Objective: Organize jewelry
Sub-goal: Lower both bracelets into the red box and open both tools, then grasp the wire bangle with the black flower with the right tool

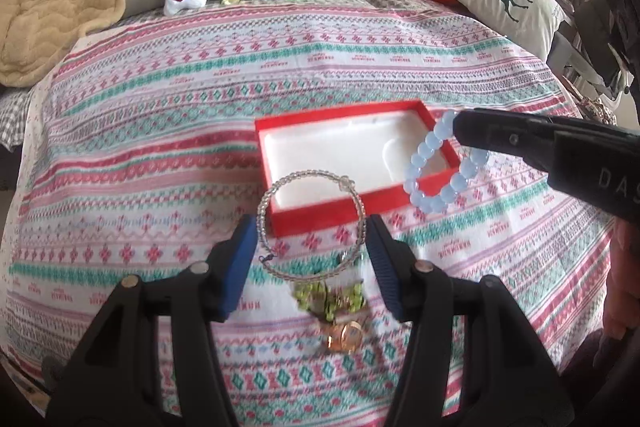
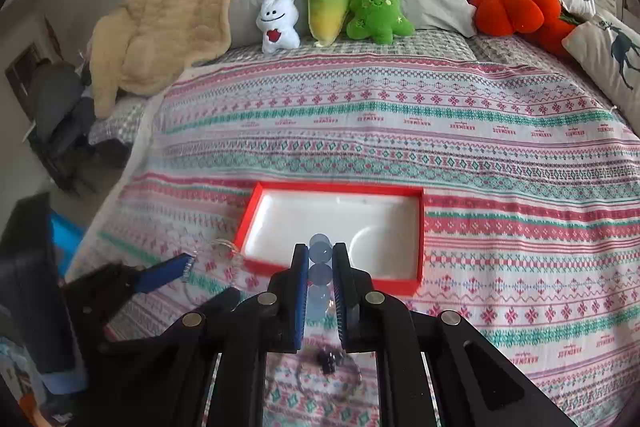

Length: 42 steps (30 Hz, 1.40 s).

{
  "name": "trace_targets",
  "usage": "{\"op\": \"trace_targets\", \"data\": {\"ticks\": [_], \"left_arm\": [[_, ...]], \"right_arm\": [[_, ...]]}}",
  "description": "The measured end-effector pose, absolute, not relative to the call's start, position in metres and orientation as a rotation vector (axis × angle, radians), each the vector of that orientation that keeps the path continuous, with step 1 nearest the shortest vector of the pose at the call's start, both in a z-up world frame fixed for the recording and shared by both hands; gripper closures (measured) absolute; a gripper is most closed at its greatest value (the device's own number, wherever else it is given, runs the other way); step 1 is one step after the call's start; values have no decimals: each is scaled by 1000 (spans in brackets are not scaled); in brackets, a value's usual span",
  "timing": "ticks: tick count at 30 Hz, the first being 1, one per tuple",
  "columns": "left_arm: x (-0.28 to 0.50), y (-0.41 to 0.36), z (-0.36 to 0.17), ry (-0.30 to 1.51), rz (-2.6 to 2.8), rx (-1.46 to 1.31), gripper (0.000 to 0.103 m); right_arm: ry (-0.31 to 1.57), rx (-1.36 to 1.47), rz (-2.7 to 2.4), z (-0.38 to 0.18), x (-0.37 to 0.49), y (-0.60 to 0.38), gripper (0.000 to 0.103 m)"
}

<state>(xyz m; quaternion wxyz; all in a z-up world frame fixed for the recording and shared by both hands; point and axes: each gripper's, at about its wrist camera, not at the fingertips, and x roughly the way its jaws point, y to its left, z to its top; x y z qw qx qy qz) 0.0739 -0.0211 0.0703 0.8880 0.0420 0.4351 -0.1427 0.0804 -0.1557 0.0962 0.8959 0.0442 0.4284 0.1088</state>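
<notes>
Both bracelets held above the box edge.
My left gripper (image 1: 310, 245) clamps the clear bracelet (image 1: 310, 223); right gripper (image 2: 320, 267) pinches the blue bracelet (image 1: 444, 167) over the red box (image 1: 340, 111); bedspread (image 1: 160, 107) open around.

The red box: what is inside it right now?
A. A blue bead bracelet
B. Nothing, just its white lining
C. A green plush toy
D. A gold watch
B. The red box shows only bare white lining; the blue bead bracelet hangs pinched in the right gripper, and the clear bead bracelet is held between the pads of the left gripper.
</notes>
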Motion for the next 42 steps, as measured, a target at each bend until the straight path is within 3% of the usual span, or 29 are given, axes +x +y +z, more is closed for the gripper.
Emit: {"op": "trace_targets", "data": {"ticks": [8,24,26,32,35,37,42], "left_arm": [[111,-42,55,879,-340,102,46],[144,-53,26,881,-340,153,45],[143,-55,27,882,-337,159,41],[128,-56,44,859,-325,192,38],[115,-51,54,844,-313,185,30],[107,-48,58,837,-301,182,26],[89,-38,62,863,-260,170,21]], "right_arm": [[842,65,217,98,113,-154,91],[941,58,93,35,149,-196,90],[938,64,100,38,147,-198,85],[929,43,100,51,136,-199,81],[920,36,90,59,125,-201,72],[923,38,72,62,118,-203,39],[922,46,62,67,98,-207,37]]}}
